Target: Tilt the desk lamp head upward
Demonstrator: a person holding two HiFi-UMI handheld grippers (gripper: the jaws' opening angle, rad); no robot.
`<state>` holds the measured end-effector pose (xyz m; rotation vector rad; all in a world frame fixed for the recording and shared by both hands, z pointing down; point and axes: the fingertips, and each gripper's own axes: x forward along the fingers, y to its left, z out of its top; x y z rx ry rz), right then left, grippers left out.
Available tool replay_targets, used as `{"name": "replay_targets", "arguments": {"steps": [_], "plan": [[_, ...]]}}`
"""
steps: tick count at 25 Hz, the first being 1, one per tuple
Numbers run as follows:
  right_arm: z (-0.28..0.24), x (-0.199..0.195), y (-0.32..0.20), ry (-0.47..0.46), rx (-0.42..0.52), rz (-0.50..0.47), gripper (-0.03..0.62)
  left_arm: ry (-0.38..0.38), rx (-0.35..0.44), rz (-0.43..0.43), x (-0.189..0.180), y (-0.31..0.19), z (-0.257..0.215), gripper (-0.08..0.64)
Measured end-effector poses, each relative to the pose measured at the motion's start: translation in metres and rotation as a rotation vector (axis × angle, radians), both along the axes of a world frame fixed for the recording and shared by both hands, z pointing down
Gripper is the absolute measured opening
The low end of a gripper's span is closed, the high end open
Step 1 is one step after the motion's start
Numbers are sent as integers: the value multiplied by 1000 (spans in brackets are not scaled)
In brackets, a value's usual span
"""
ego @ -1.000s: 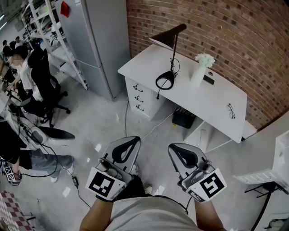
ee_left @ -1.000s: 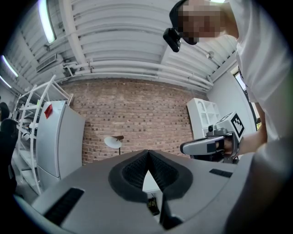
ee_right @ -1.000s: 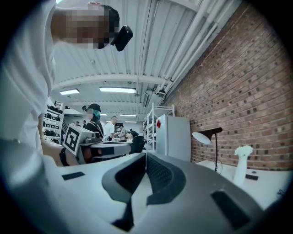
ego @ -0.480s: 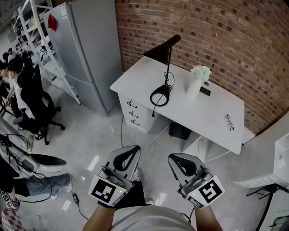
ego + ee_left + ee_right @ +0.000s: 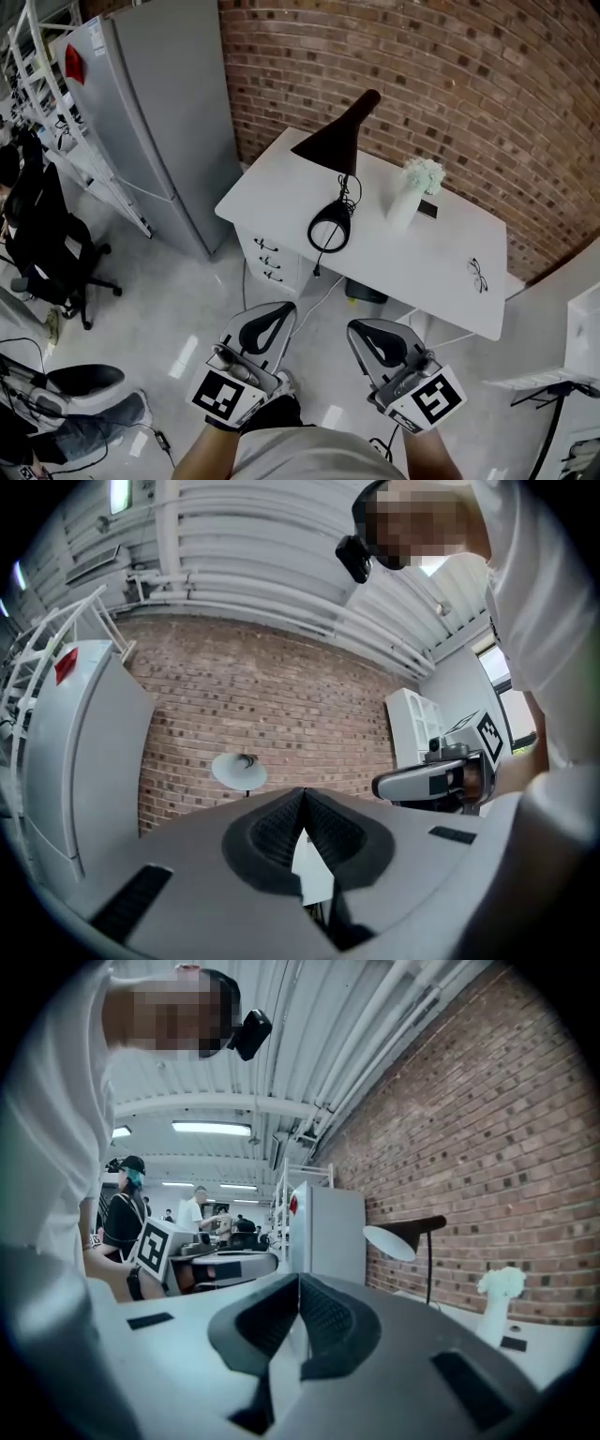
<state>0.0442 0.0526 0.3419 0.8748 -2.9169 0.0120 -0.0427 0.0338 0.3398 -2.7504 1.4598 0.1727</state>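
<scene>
A black desk lamp stands on a white desk (image 5: 441,258) against the brick wall. Its cone-shaped head (image 5: 335,134) tips down to the left, its thin stem drops to a round ring base (image 5: 329,228). The lamp head also shows as a pale disc in the left gripper view (image 5: 239,770) and in the right gripper view (image 5: 392,1240). Both grippers hang low near my body, well short of the desk. My left gripper (image 5: 262,325) and my right gripper (image 5: 381,339) are shut with nothing between the jaws.
A white vase with flowers (image 5: 414,190), a small dark object (image 5: 427,209) and a pair of glasses (image 5: 478,274) lie on the desk. Drawers (image 5: 267,261) sit under its left end. A grey fridge (image 5: 155,122) stands left, an office chair (image 5: 42,239) farther left.
The view has moved closer to the desk, and the lamp and desk sit lower and nearer. Both grippers keep their pose, shut, in front of my body.
</scene>
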Motion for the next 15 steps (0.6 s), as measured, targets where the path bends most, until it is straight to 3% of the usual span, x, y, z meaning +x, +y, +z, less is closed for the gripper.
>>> {"name": "replay_targets", "arguments": {"steps": [15], "plan": [[5,-65,-103,42,-20,58,18,49,-8,87,-56,-113,3,8]]}}
